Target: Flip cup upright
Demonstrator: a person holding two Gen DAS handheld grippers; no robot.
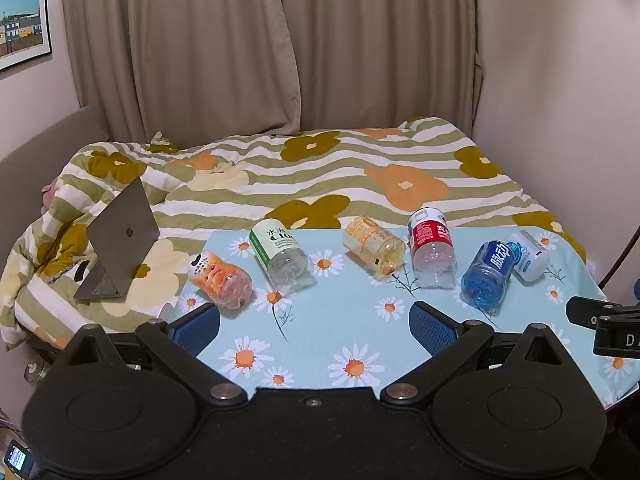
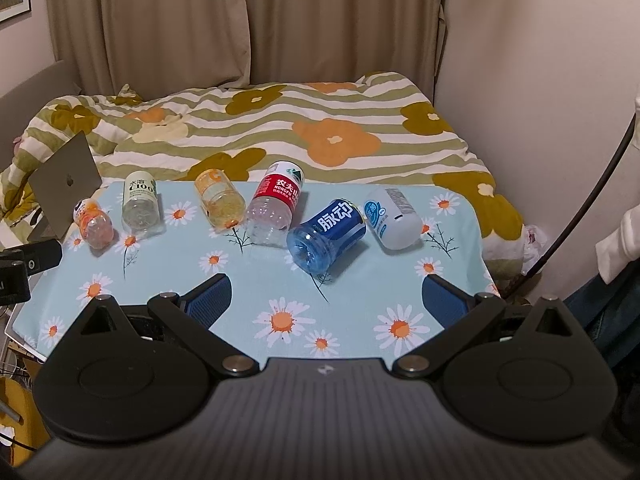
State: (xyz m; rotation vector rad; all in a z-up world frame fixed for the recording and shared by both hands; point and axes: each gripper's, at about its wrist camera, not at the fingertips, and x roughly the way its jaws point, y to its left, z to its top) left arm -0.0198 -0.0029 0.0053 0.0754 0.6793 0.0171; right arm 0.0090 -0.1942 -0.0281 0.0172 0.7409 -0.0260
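Several bottle-like cups lie on their sides in a row on a light blue daisy tablecloth (image 1: 344, 336). From left: an orange one (image 1: 220, 278) (image 2: 93, 222), a green-label one (image 1: 282, 256) (image 2: 140, 204), a yellow one (image 1: 374, 244) (image 2: 219, 198), a red-label one (image 1: 432, 246) (image 2: 276, 204), a blue one (image 1: 488, 272) (image 2: 326, 236) and a white one (image 1: 528, 254) (image 2: 394, 218). My left gripper (image 1: 314, 326) is open and empty, short of the row. My right gripper (image 2: 326, 300) is open and empty, just short of the blue cup.
A bed with a striped flower quilt (image 1: 320, 176) lies behind the table. An open laptop (image 1: 120, 240) stands on the bed at the left. Curtains (image 1: 280, 40) hang behind. A wall (image 2: 540, 80) and a dark cable (image 2: 592, 184) are at the right.
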